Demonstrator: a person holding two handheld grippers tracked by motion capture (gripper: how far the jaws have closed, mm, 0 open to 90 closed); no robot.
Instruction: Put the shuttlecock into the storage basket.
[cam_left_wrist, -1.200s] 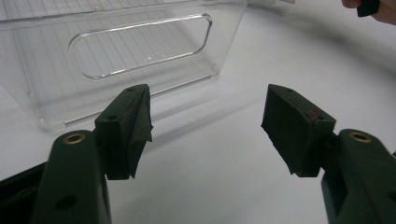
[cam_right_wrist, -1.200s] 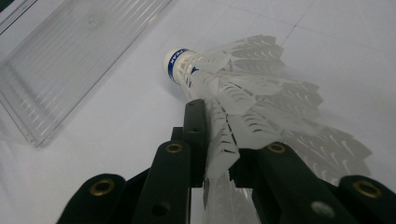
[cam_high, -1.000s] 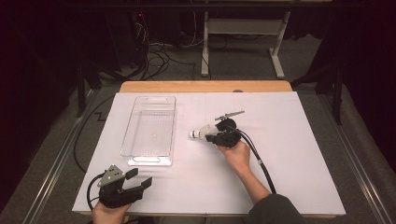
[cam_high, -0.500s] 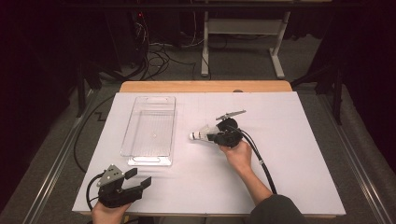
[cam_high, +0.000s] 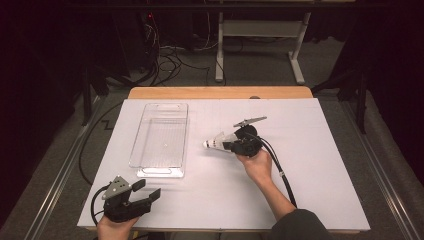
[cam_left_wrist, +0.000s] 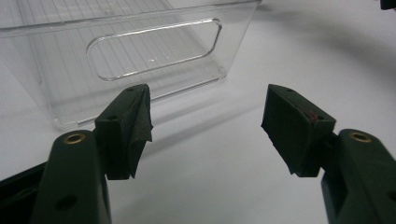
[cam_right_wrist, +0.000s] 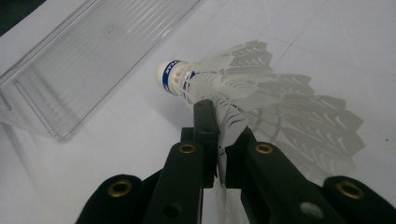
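Observation:
A white feather shuttlecock (cam_high: 215, 144) with a blue-banded cork (cam_right_wrist: 169, 76) lies at the middle of the white table, cork toward the clear bin (cam_high: 159, 172). My right gripper (cam_high: 227, 145) is shut on it. In the right gripper view the jaws (cam_right_wrist: 222, 126) pinch the edge of the feather skirt (cam_right_wrist: 261, 93). At the table's front left corner my left gripper (cam_high: 147, 190) rests open. Its pads (cam_left_wrist: 133, 126) stand wide apart with nothing between them, facing the bin's handle end (cam_left_wrist: 154, 51).
The clear rectangular bin (cam_right_wrist: 88, 56) stands lengthwise left of centre with nothing in it. White paper (cam_high: 310, 165) covers the table, with a wooden edge (cam_high: 220, 93) at the far side. The right gripper's cable (cam_high: 280, 172) trails back along the forearm.
The right gripper and the shuttlecock have barely shifted. The left gripper has stayed where it was.

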